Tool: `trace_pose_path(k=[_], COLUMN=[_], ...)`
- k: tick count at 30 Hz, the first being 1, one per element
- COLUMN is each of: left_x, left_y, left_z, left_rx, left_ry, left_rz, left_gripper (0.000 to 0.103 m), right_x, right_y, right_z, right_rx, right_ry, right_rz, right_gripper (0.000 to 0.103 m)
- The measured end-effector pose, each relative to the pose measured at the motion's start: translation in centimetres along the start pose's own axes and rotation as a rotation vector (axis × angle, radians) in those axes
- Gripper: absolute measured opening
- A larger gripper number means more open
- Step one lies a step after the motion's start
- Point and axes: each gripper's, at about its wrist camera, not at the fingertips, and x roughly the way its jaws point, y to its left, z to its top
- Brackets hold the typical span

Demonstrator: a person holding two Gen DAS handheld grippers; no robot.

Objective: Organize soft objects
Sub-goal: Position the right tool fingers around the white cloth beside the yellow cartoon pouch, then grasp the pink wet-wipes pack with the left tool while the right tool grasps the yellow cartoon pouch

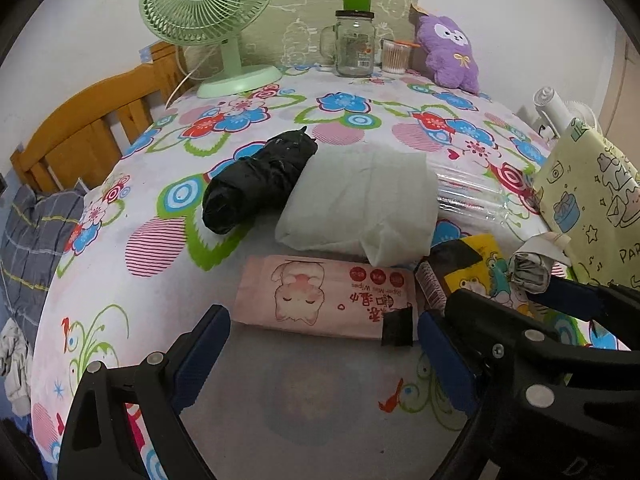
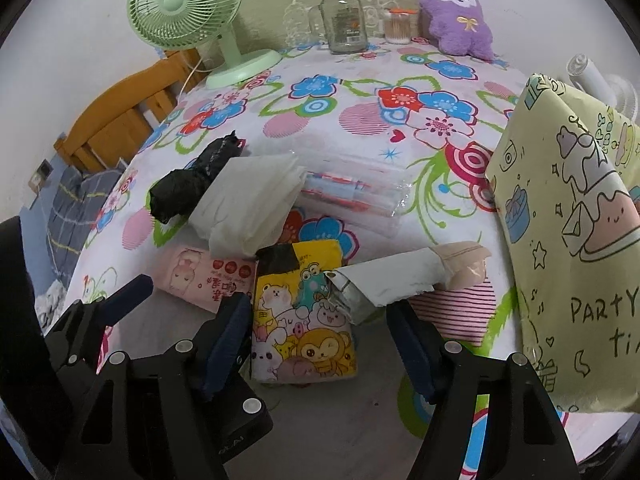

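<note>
Both grippers poised over a cluster of soft packs on the flowered surface [image 1: 120, 264].

The left gripper [image 1: 320, 344] hangs with jaws wide open and empty, straddling the pink wipes pack [image 1: 320, 296] for a grasp across its length. The right gripper [image 2: 320, 336] has jaws open around the cartoon tissue pack [image 2: 304, 320], pads not pressing it. The crumpled paper wrapper [image 2: 392, 280] overlaps this pack, so it may be dragged along.

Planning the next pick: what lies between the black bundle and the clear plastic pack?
A white soft packet lies between black bundle and clear plastic pack, plainest in the left wrist view.
</note>
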Motion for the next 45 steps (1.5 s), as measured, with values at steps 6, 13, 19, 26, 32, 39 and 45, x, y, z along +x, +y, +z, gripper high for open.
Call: trace_pose_path(k=[6,13,19,26,32,39,45], left_x=[-0.5,-0.7,-1.0,-0.7,0.3,1.6,0.8], left_y=[0.1,0.3,0.6,0.7,0.2,0.0,-0.3], left_z=[-0.5,-0.7,-0.8,0.2,1.3,2.0,1.5], left_rx=[0.021,0.028,0.014,-0.040,-0.052,-0.059,-0.040], left_ry=[0.001,-0.002,0.003,-0.006,0.003,0.020,0.010], left_rz=[0.020,0.044,0.029,0.014,0.006,0.007,-0.009], left_gripper=[0.096,0.096,0.096,0.096,0.096,0.094,0.073], right_x=[0.7,0.7,0.5,-0.4,-0.3,0.5,0.9], right_y=[0.1,1.2,1.4,0.9,0.3,-0.3,-0.2], right_z=[-0.1,-0.3,-0.5,0.1,1.1,2.0,2.0], right_rx=[0.002,-0.025,-0.037,-0.028,-0.028,-0.021,-0.020], right_ry=[0.023,0.027,0.027,-0.008,-0.018,-0.012,-0.001], right_rz=[0.003,0.034,0.027,0.015,0.004,-0.005,0.013], right_gripper=[0.073,0.052,0.045,0.044,0.044,0.044,0.045])
